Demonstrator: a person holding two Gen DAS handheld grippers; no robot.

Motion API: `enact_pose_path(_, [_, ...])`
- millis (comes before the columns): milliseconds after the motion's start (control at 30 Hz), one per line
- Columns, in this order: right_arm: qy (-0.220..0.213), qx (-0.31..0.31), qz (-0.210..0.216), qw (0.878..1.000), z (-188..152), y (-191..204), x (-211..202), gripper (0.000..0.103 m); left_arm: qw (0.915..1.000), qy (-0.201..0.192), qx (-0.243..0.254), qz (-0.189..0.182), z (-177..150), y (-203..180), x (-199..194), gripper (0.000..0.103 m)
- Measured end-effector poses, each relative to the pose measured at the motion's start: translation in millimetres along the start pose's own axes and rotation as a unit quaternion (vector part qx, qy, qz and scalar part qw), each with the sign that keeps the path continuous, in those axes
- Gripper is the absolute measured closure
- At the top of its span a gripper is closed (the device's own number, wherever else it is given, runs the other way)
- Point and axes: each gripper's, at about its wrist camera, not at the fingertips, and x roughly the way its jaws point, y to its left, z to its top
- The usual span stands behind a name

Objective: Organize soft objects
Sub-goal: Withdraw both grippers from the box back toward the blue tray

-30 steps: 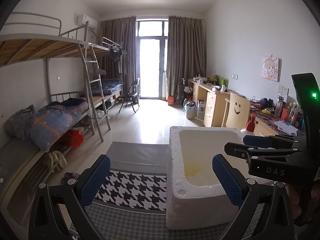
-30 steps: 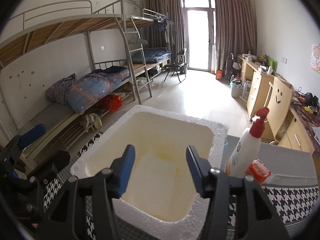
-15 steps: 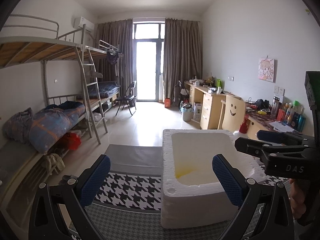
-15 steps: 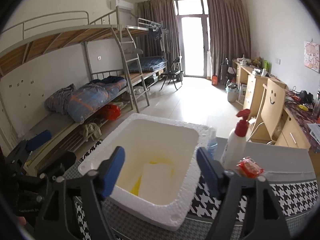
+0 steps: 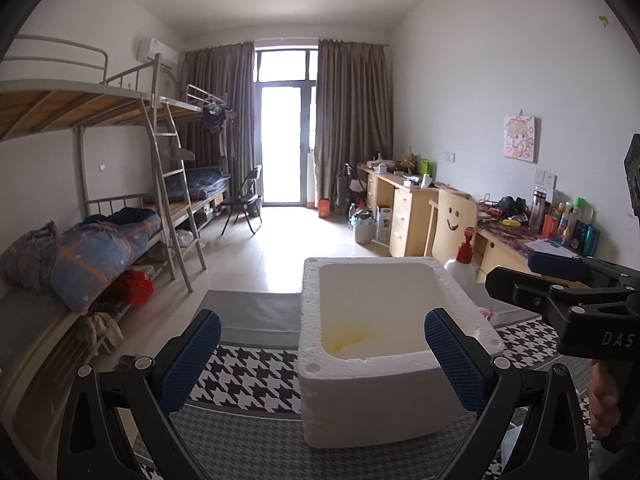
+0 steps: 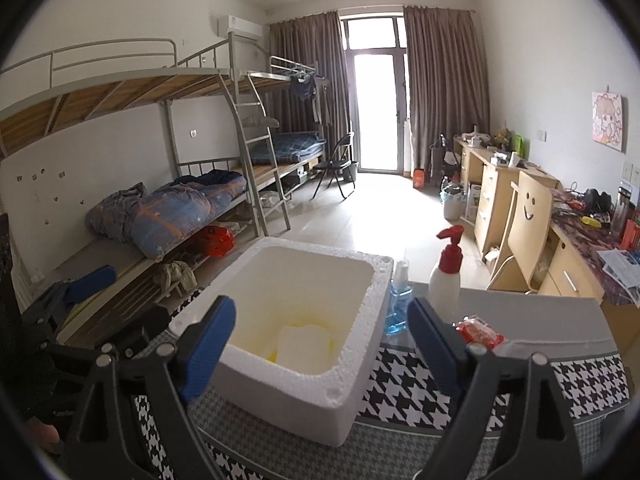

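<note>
One white foam box (image 6: pixel 288 320) stands on the houndstooth-covered surface (image 6: pixel 568 380). In the right wrist view it fills the centre, and one pale folded soft object (image 6: pixel 306 342) lies flat on its yellow-stained floor, toward 6 o'clock of the cavity. In the left wrist view the same box (image 5: pixel 384 344) sits from centre toward 4 o'clock, and only a pale edge of the contents shows above the near wall.

The right gripper (image 6: pixel 320 344) hangs above the near rim of the box, its two blue-padded fingers (image 6: pixel 206 346) spread wide with nothing between them but the box below. The left gripper (image 5: pixel 322 360) is likewise spread wide and empty, one finger (image 5: pixel 188 360) over the bare cloth at 8 o'clock, the other over the box's right wall. Each gripper shows at the edge of the other's view.

Beside the box, at 2 o'clock in the right wrist view, stand two bottles: one small clear bottle of blue liquid (image 6: pixel 398 300) touching or just beside the foam wall, and one white pump bottle with a red top (image 6: pixel 446 276) next to it. One red packet (image 6: pixel 478 330) lies near their base. One chair with a smiley face (image 6: pixel 526 224) stands behind the surface.
</note>
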Motion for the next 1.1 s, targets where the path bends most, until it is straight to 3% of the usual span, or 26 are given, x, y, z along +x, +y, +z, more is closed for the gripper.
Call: enact_pose_path(1100, [-0.036, 0.004, -0.016, 0.999, -40, -11, -58, 0.013, 0.9989, -0.019, 0.013, -0.041, -11, -39, -35, 0.001])
